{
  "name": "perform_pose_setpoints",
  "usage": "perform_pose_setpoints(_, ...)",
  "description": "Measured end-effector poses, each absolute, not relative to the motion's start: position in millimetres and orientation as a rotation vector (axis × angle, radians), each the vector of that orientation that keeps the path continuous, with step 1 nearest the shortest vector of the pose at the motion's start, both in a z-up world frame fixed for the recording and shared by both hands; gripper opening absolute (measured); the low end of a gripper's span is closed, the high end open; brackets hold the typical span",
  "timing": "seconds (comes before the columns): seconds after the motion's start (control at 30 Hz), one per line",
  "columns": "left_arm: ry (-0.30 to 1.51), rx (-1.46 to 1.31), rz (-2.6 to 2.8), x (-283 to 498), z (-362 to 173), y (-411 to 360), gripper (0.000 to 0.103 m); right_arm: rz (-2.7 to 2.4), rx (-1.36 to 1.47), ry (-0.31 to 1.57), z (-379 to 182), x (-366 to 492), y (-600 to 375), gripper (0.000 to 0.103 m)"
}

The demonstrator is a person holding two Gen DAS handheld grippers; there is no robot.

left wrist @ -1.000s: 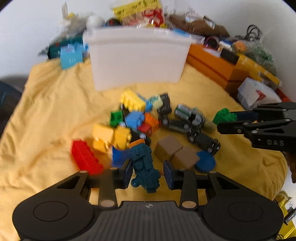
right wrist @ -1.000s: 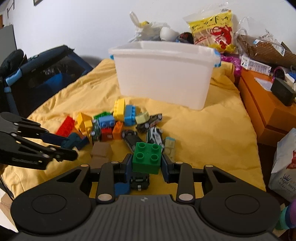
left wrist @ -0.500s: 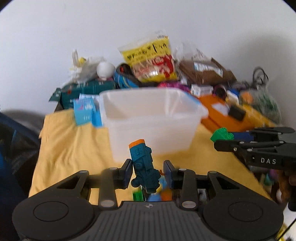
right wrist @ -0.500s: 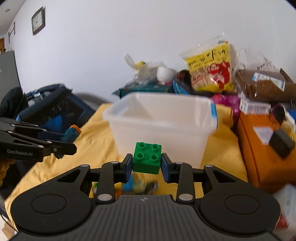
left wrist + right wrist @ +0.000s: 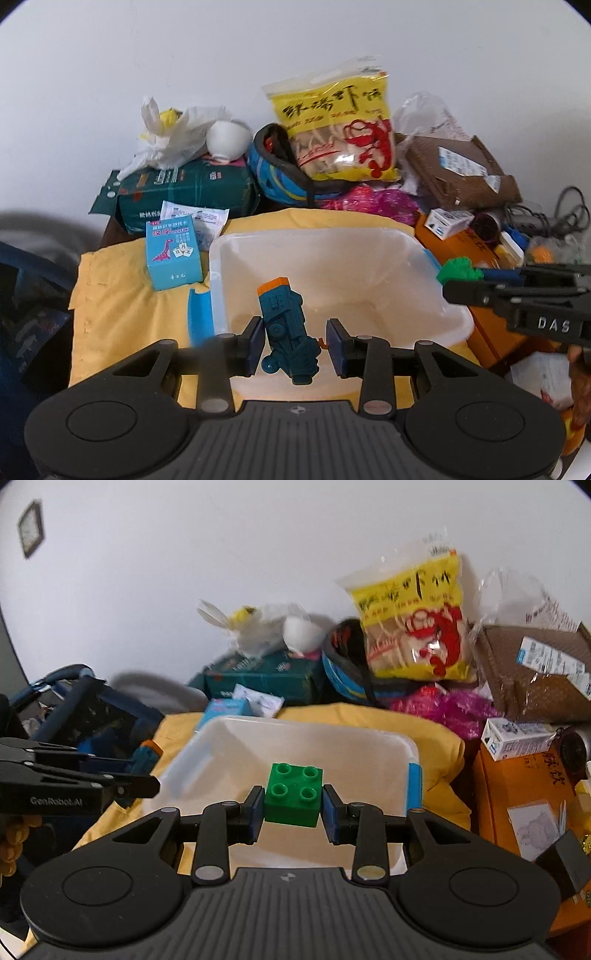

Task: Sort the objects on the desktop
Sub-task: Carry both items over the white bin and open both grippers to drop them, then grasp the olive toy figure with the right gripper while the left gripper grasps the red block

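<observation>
The left claw has its two pads spread wider than the one teal toy vehicle between them: the left pad touches the toy's side, while a gap shows at the right pad, so whether the toy is truly pinched I cannot tell. The toy stands tilted, its orange end up, over the near part of the one white plastic bin. The right claw is closed on one green four-stud brick, both pads pressed to its sides, studs up, also above the bin's open top. In the left wrist view the right claw reaches in from the right edge with the brick at the bin's right rim.

The bin looks empty inside, carries one blue handle clip on each side, and sits on a yellow cloth covering the counter. Just left of it stands one light-blue card box with a dinosaur print. Behind lie one dark green package, one yellow snack bag, one brown parcel and, to the right, one orange box.
</observation>
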State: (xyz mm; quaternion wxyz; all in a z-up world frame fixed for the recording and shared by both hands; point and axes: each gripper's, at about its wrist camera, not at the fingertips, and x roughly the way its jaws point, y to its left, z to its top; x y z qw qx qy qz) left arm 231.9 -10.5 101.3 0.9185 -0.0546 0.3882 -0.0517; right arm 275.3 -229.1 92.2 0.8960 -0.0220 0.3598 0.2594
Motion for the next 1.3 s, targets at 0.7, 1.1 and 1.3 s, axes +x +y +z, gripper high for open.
perform_pose_setpoints(0.7,0.914,-0.098,-0.063,285,80,-8,0.069,0.493,-0.090,0.832,74,307,-223,0.054)
perform_pose_setpoints(1.1,0.788,-0.004,-0.038,120,32,6,0.070,0.589,-0.166,0.727,11,142,-256,0.059)
perform_pose_setpoints(1.3,0.874,-0.055,0.030,65,-21,11,0.070,0.525,-0.191,0.817,-39,114,-264,0.049)
